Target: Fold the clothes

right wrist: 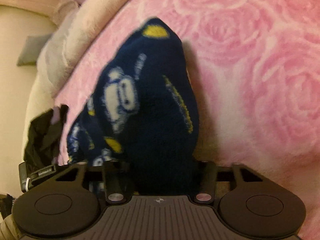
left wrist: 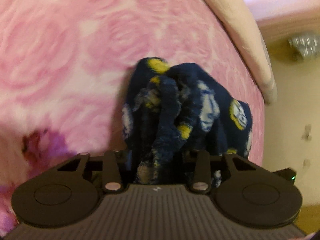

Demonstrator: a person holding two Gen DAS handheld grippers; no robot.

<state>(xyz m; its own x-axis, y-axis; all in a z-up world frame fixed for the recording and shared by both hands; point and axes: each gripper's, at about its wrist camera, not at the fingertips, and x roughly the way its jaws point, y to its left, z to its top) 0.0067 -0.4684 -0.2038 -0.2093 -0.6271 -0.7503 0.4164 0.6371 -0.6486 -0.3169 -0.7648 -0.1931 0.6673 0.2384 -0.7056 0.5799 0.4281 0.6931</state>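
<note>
Garment: a navy fleece garment (left wrist: 180,108) (right wrist: 152,104) with yellow and white printed figures is lying bunched on the pink rose-patterned blanket (left wrist: 60,50) (right wrist: 260,60), near the blanket's edge, where a cream pillow (left wrist: 236,20) (right wrist: 84,26) is resting.
Containers: none are showing in either view; the garment is sitting straight on the blanket.
Left gripper (left wrist: 160,160): its jaws are standing partly closed, and a thick ridge of the fleece is running up between them; the cloth is filling the gap and the jaws are pinching it.
Right gripper (right wrist: 164,172): its jaws are also standing partly closed, with a dark fold of the same garment wedged between them and bulging above; they are gripping it.
Direction: in the right wrist view the garment is rising away from the jaws to a rounded tip, its long axis leaning slightly left. In the left wrist view it is crumpled into folds, so no clear axis is showing.
Other: a black crumpled item (right wrist: 44,136) is lying beside the blanket's edge; the picture is too blurred to say what it is.
</note>
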